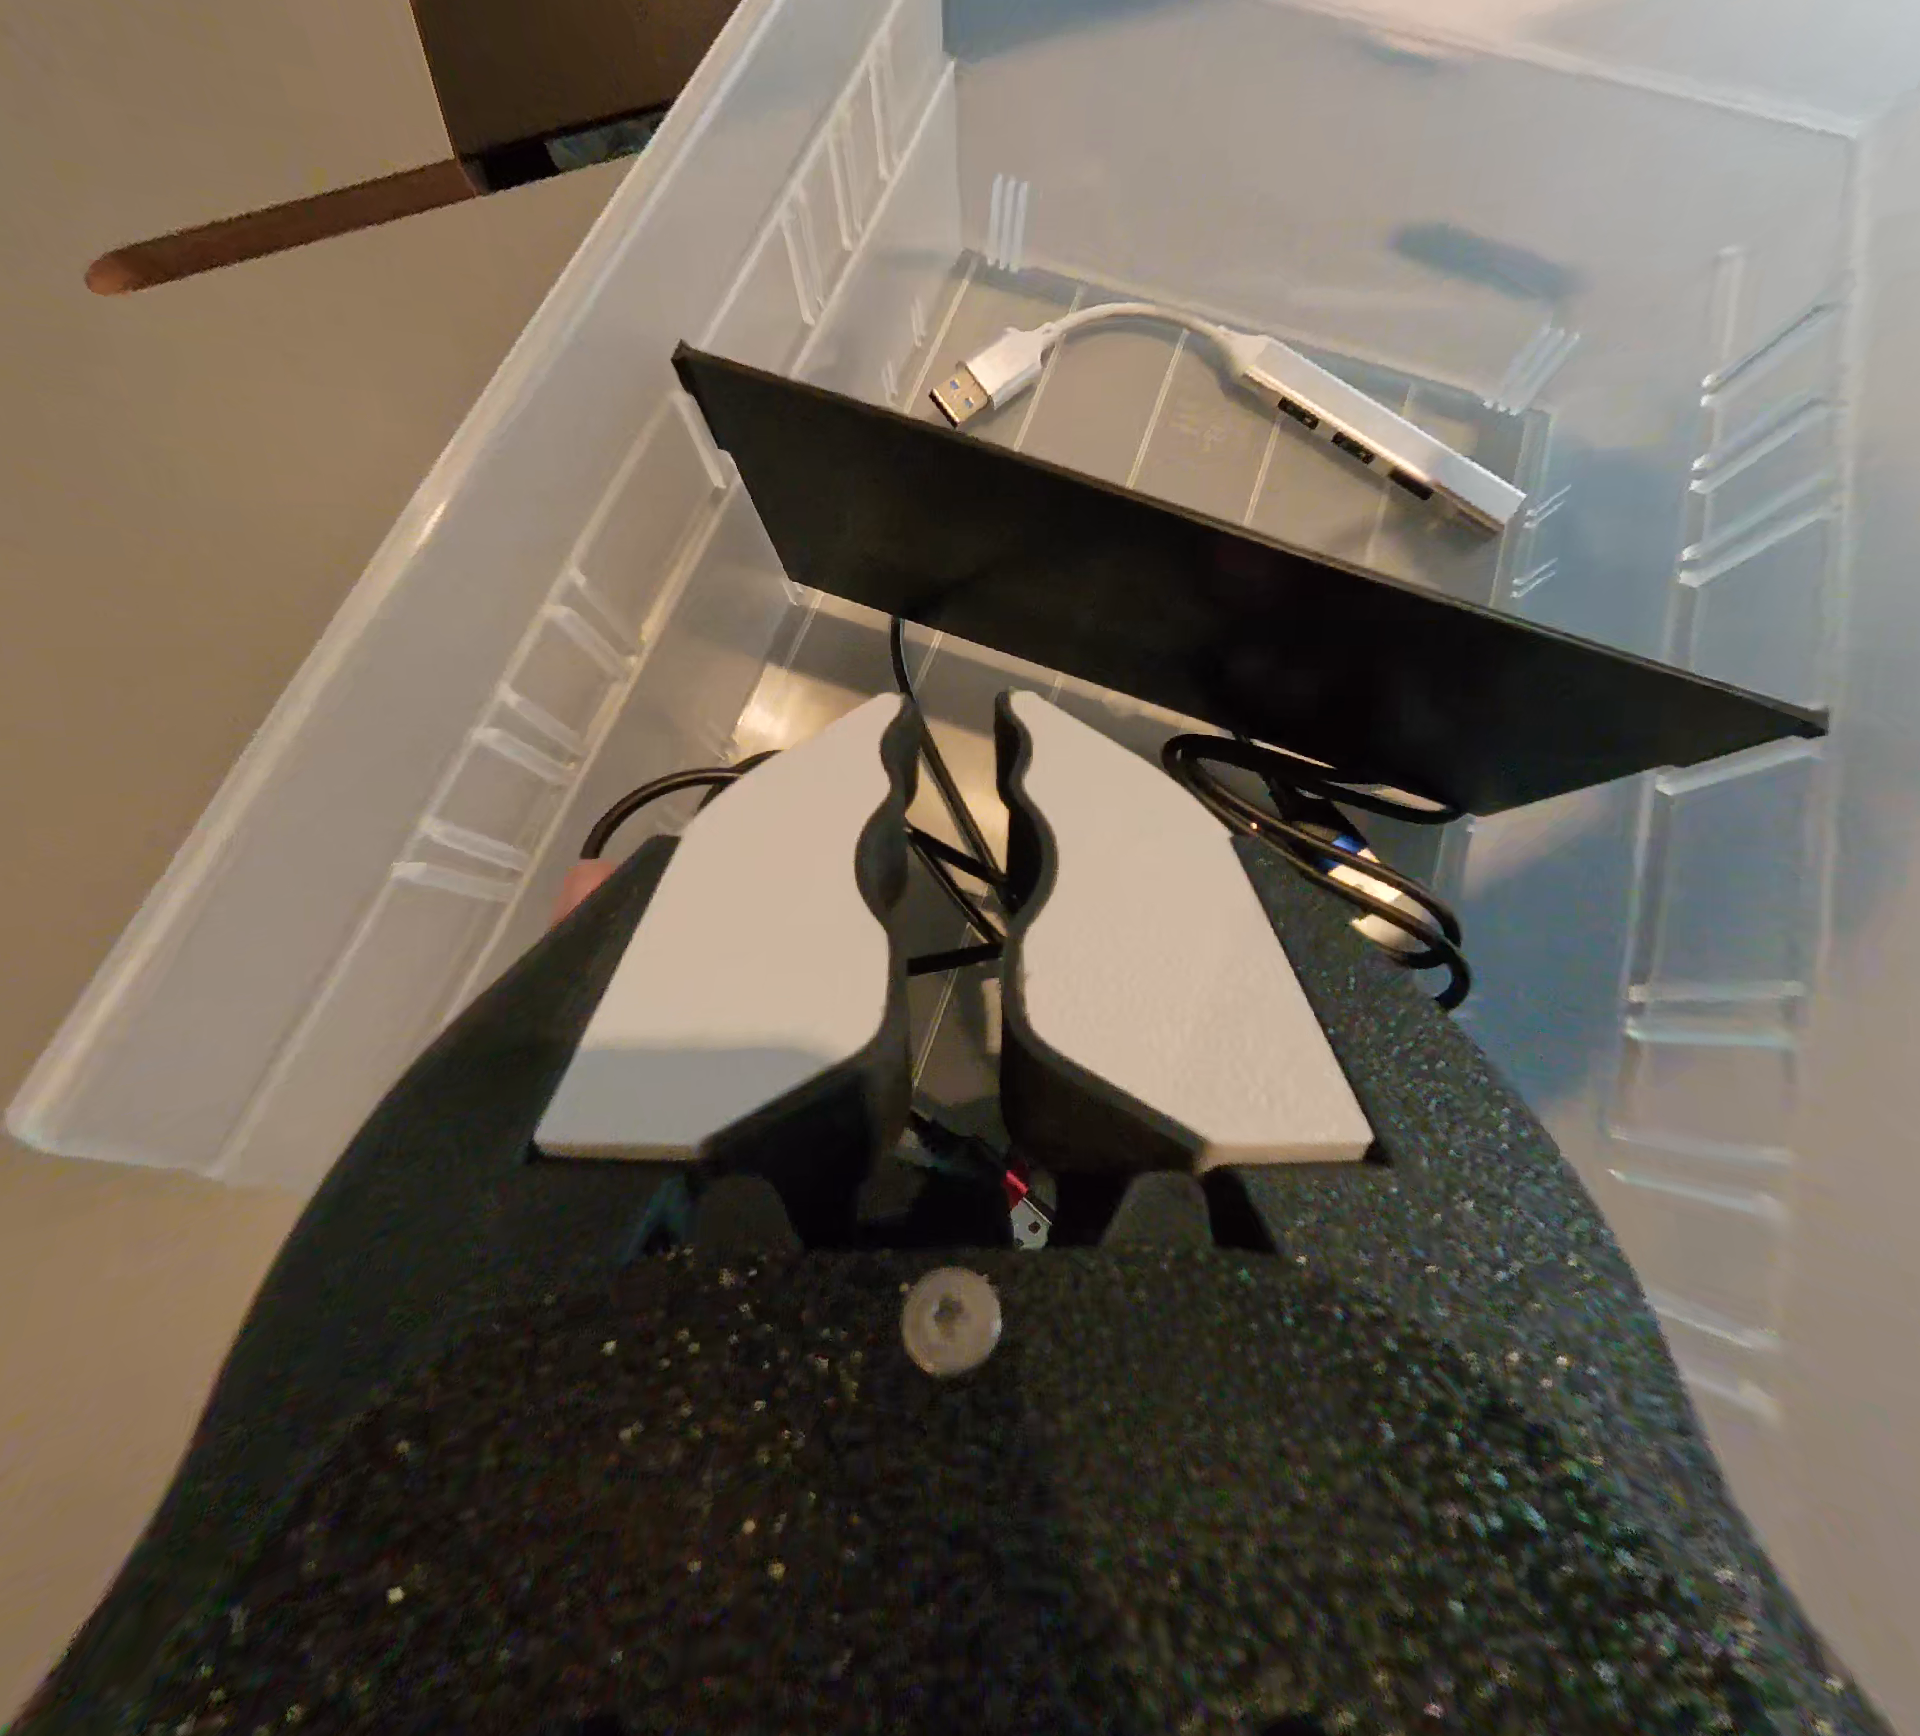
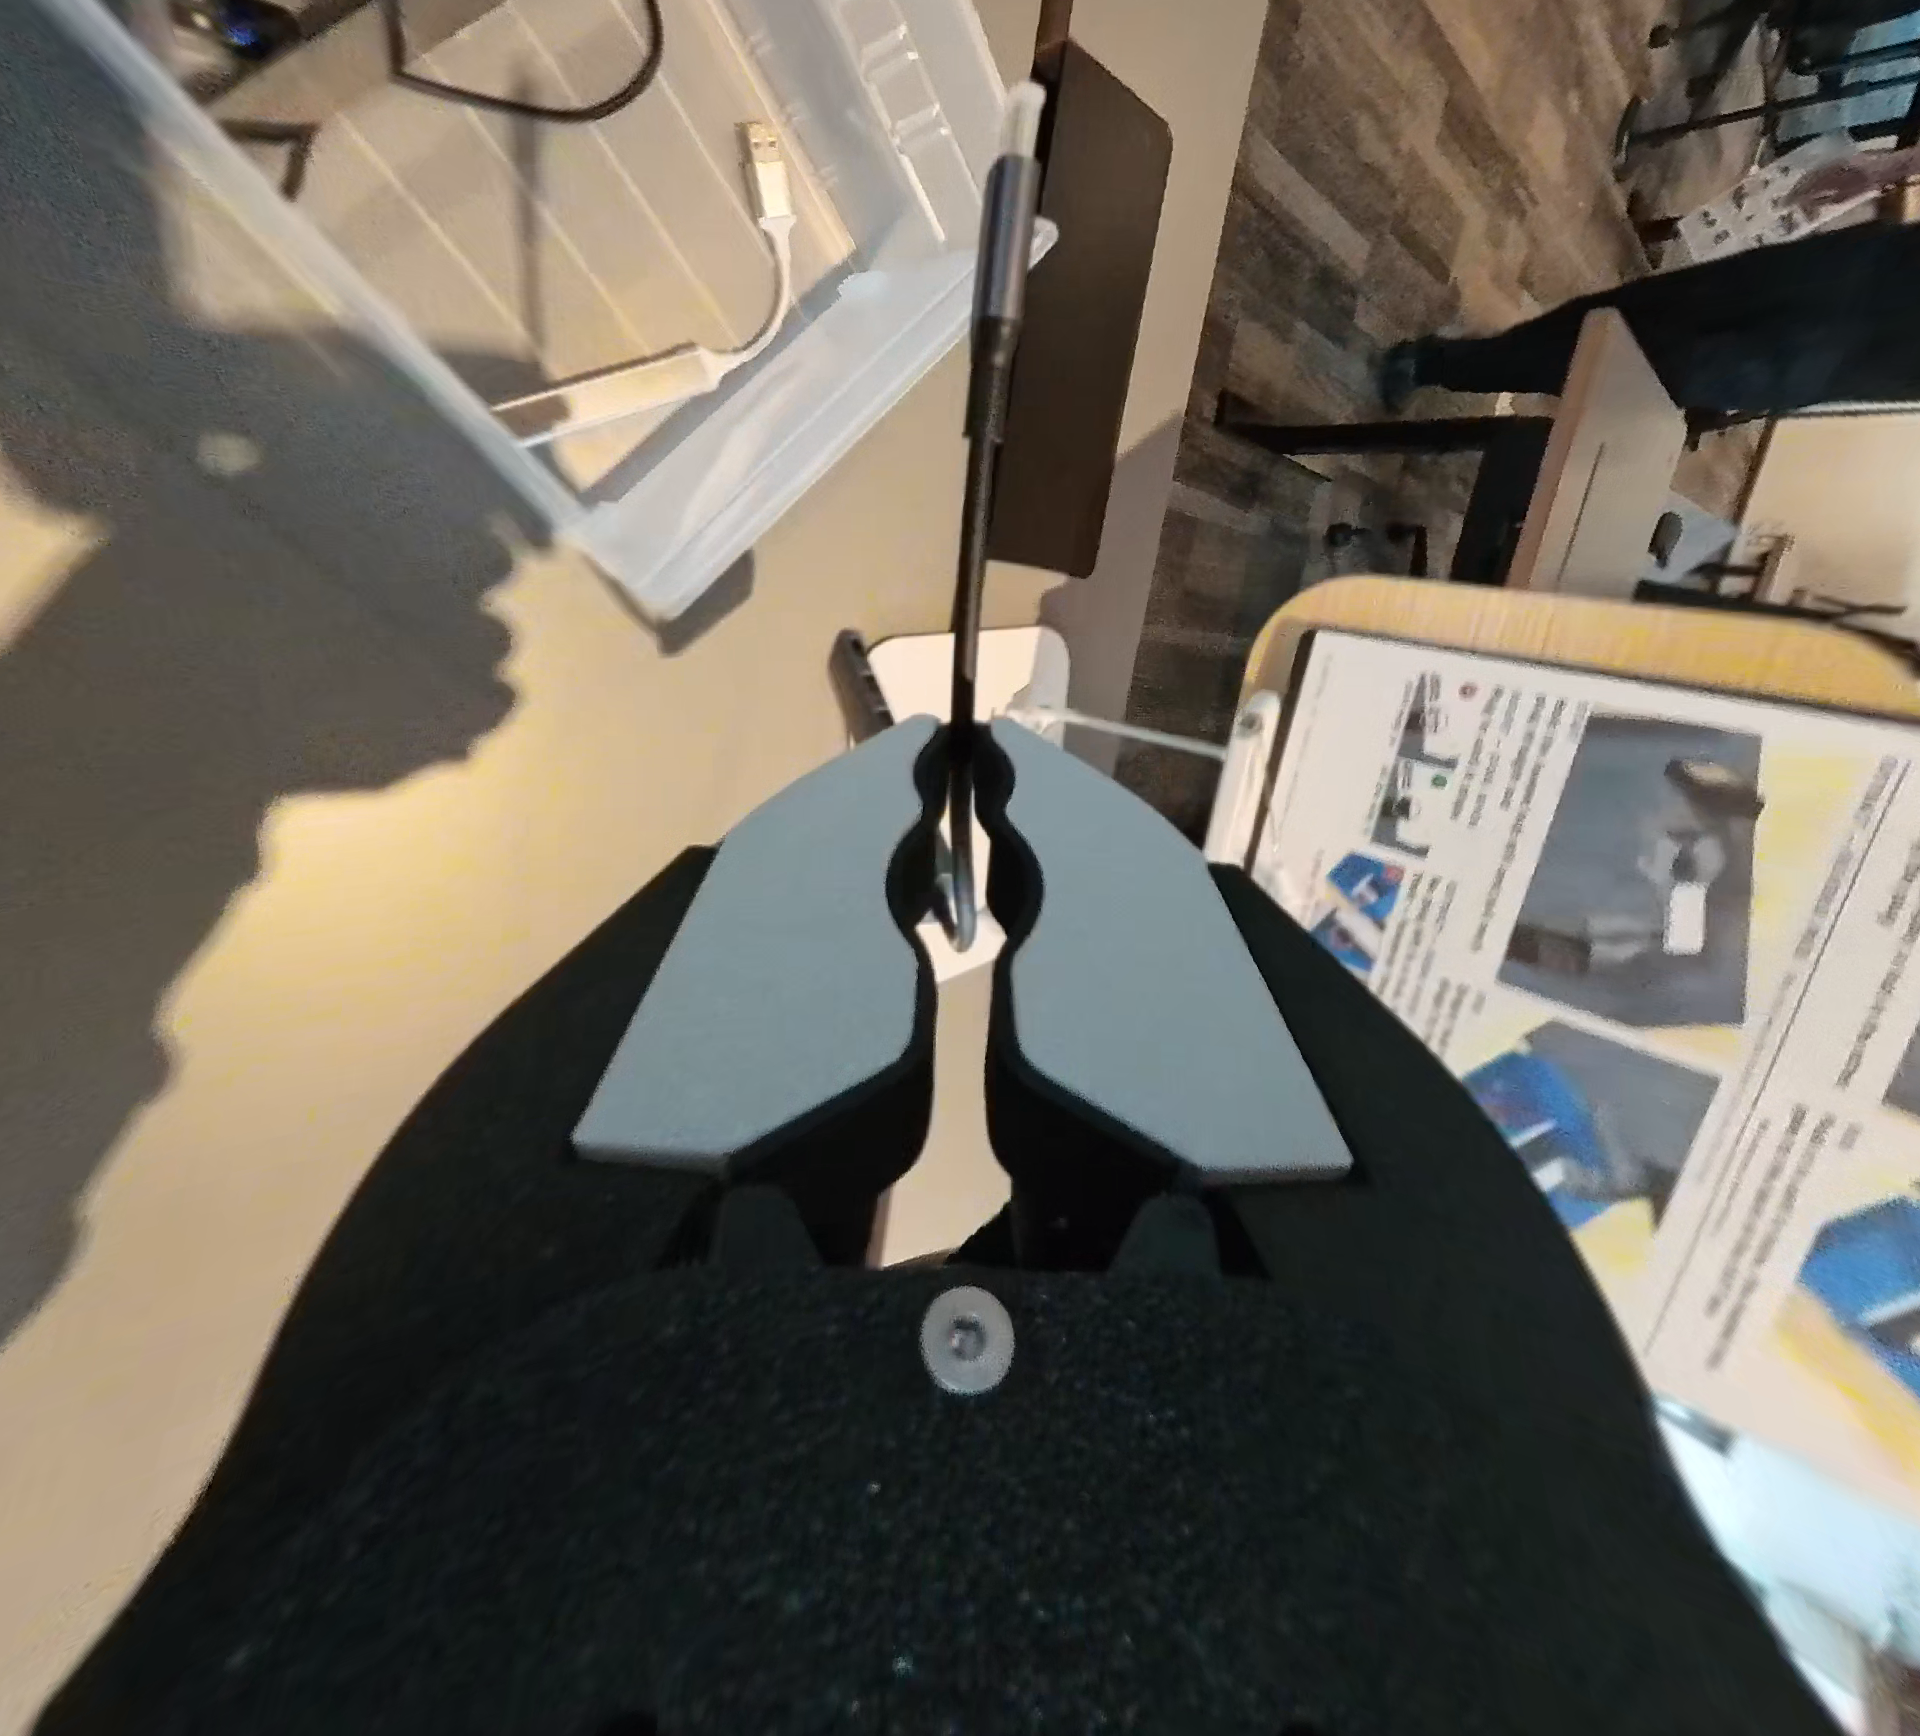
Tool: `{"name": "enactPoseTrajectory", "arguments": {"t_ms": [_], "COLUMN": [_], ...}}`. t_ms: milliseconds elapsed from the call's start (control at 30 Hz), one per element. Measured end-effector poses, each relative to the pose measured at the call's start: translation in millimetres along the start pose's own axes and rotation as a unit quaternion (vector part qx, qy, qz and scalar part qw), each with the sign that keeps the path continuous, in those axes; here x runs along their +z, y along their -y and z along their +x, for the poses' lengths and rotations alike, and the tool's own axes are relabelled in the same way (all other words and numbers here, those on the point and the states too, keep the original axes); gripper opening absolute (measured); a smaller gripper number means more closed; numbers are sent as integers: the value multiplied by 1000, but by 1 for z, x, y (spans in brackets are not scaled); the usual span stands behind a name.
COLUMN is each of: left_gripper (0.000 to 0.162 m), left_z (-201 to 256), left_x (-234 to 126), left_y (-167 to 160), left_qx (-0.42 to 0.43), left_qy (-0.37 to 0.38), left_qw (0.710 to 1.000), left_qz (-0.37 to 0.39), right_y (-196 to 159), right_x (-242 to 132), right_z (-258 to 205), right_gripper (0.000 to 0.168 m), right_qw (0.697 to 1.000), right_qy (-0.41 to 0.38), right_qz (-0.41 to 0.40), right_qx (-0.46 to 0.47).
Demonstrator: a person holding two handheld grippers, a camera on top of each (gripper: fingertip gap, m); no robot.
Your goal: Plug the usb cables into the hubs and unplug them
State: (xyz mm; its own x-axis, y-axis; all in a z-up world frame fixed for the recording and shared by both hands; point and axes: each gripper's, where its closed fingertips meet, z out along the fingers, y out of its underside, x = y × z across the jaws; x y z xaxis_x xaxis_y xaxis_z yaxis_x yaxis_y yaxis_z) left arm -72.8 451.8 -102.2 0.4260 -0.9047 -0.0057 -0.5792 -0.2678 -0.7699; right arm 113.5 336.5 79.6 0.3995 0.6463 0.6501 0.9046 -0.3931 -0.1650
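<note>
- Two grippers are in my feeds, one per wrist camera, and I list things from nearest to farthest.
- My right gripper (image 2: pixel 966 730) has its fingers (image 2: pixel 800 948) pinched together on a thin black cable (image 2: pixel 975 543), which loops back between them and rises stiffly past the tips.
- That cable ends in a dark metal plug with a clear cap (image 2: pixel 1013 159), held in the air, apart from everything else.
- Under the right gripper lies a beige surface (image 2: pixel 416 855); to its right sits a printed sheet with photos (image 2: pixel 1558 907) on a wooden board.
- My left gripper (image 1: pixel 951 710) hangs over the near end of a clear plastic bin (image 1: pixel 520 647), fingers (image 1: pixel 748 938) slightly parted with a narrow gap.
- One strand of the black cables (image 1: pixel 1340 834) coiled on the bin floor runs up through that gap; I cannot tell whether the fingers touch it.
- A blue-tipped connector (image 1: pixel 1351 865) shows among those coils, just right of the fingers.
- Beyond the tips, a black divider panel (image 1: pixel 1143 606) crosses the bin at a slant.
- Behind the divider, a silver USB hub (image 1: pixel 1382 450) lies flat on the bin floor, its short white lead curving to a silver plug (image 1: pixel 977 387) that is not inserted anywhere.
- The right wrist view shows the same bin farther off.
</note>
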Motion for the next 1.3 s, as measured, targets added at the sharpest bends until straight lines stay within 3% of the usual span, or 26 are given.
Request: {"name": "enactPoseTrajectory", "arguments": {"t_ms": [200, 400, 500, 733, 800, 1067, 1300], "left_gripper": [18, 21, 20, 13, 4, 0, 0], "left_z": [-3, -29, -37, -47, -53, -51, -67], "left_x": [-18, -33, -26, 5, 8, -1, -22], "left_y": [20, 60, 70, 58, 53, 41, 17], "left_qx": [19, 67, 130, 149, 155, 154, 133], "left_qy": [10, 41, 34, -44, -36, -8, 83], "left_qw": [999, 993, 988, 987, 986, 988, 987], "left_qz": [36, 82, 70, -32, -44, -31, -44], "right_y": [-48, -93, -114, -132, -134, -136, -134], "right_x": [-31, -25, -18, -3, 5, 35, 54], "right_z": [-51, -131, -162, -199, -208, -226, -230], "right_gripper": [3, 3, 3, 3, 3, 4, 3], "right_qw": [997, 990, 986, 983, 984, 989, 991], "right_qy": [1, 36, 53, 76, 81, 75, 60], "right_qz": [26, 31, 26, 46, 47, 66, 73], "right_qx": [72, 133, 154, 158, 150, 105, 90]}}
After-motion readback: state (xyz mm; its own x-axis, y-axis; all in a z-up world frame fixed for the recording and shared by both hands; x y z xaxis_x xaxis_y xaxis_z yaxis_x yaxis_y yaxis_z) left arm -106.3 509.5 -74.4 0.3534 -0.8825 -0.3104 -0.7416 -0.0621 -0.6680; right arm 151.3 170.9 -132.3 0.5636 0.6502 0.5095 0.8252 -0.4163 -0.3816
